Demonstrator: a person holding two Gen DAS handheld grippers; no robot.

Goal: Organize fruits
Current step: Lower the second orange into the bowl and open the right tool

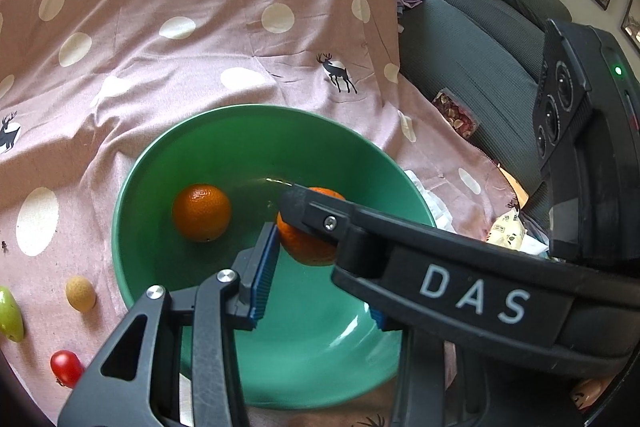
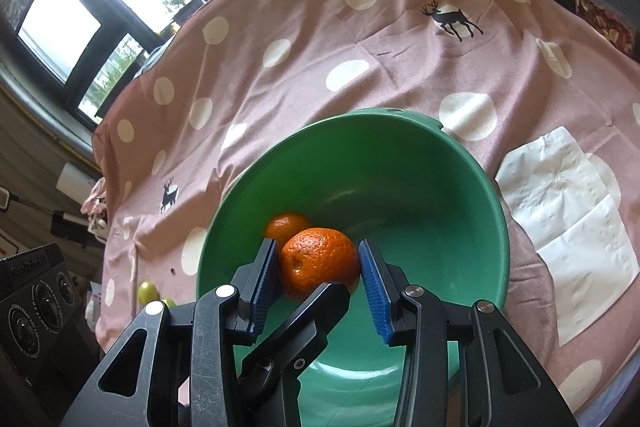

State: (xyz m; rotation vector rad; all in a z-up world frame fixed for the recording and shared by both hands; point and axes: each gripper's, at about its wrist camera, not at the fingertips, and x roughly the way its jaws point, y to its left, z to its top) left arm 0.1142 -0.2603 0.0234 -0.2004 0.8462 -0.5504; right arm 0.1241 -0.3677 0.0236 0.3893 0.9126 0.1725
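A green bowl (image 1: 160, 163) sits on a pink dotted cloth and also shows in the right wrist view (image 2: 400, 155). One orange (image 1: 201, 213) lies inside it, seen behind in the right wrist view (image 2: 284, 225). My right gripper (image 2: 320, 273) holds a second orange (image 2: 320, 261) between its blue pads, over the bowl; this orange (image 1: 306, 247) shows partly hidden in the left wrist view. My left gripper (image 1: 320, 287) hangs open over the bowl, with the right gripper's finger (image 1: 400, 247) crossing it.
Left of the bowl lie a small tan fruit (image 1: 80, 293), a green fruit (image 1: 10, 315) and a red tomato (image 1: 66, 367). White paper napkins (image 2: 568, 211) lie right of the bowl. A dark sofa (image 1: 480, 39) stands at the right with a snack packet (image 1: 456, 113).
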